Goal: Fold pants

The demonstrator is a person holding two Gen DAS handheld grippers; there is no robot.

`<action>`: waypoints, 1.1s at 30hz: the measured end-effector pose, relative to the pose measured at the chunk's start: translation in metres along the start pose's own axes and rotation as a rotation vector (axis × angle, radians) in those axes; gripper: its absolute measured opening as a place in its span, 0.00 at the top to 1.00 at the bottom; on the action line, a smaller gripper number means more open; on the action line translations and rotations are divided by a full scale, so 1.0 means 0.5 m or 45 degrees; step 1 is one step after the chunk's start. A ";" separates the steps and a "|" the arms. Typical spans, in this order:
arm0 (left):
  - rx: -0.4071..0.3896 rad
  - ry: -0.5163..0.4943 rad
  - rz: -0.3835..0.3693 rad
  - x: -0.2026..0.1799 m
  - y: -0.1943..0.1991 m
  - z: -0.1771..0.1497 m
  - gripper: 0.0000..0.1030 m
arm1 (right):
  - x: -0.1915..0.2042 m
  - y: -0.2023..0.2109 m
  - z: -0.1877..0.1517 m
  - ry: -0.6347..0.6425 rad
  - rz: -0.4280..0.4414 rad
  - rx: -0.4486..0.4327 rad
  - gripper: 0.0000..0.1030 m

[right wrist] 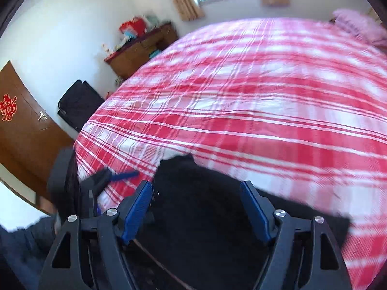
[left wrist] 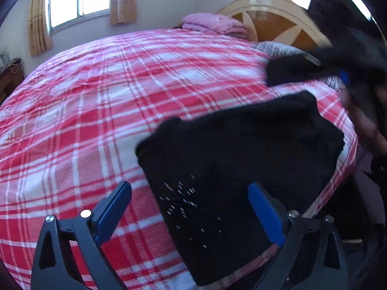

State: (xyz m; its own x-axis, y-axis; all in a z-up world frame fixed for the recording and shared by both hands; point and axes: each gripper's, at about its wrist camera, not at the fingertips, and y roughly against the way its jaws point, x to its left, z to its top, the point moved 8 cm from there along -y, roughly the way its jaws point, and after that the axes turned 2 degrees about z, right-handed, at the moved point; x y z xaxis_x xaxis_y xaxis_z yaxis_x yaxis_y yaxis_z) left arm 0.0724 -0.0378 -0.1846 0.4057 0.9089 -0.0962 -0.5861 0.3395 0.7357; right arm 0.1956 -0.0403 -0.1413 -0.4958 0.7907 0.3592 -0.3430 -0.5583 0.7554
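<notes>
Two hand-held grippers (left wrist: 189, 209) (right wrist: 196, 207) spread wide, grasping nothing, over soft black folded pants (left wrist: 232, 154), red plaid bedspread (left wrist: 96, 101).

Left tool (left wrist: 189, 207) and right tool (right wrist: 196, 207) both angle downward, blue pads spread apart, gripping nothing.

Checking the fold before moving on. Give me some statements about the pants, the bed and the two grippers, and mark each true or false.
1. The black pants lie folded on the bed near its edge. True.
2. The bed cover is plain blue. False: it is red, pink and white plaid.
3. The left gripper has its fingers spread apart, clamping nothing. True.
4. The right gripper is pinching the pants. False: its fingers stand apart above the fabric.
5. A folded pink blanket sits by the headboard. True.
</notes>
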 end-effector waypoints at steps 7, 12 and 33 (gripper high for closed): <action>0.084 0.033 -0.031 0.014 -0.027 -0.045 0.03 | 0.009 -0.174 0.015 -0.055 0.091 0.232 0.42; 0.084 0.019 -0.031 0.013 -0.036 -0.050 0.00 | 0.010 -0.206 0.009 -0.048 0.090 0.273 0.85; 0.017 -0.082 0.016 -0.045 -0.057 0.020 0.00 | -0.223 0.047 -0.117 -0.386 -0.027 -0.097 0.77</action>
State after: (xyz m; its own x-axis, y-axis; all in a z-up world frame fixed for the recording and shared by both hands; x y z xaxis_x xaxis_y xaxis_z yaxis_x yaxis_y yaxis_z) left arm 0.0869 -0.0703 -0.1964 0.4425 0.8957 -0.0437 -0.5823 0.3241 0.7456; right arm 0.1960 -0.1562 -0.1957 -0.2314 0.8346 0.4998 -0.4152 -0.5494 0.7251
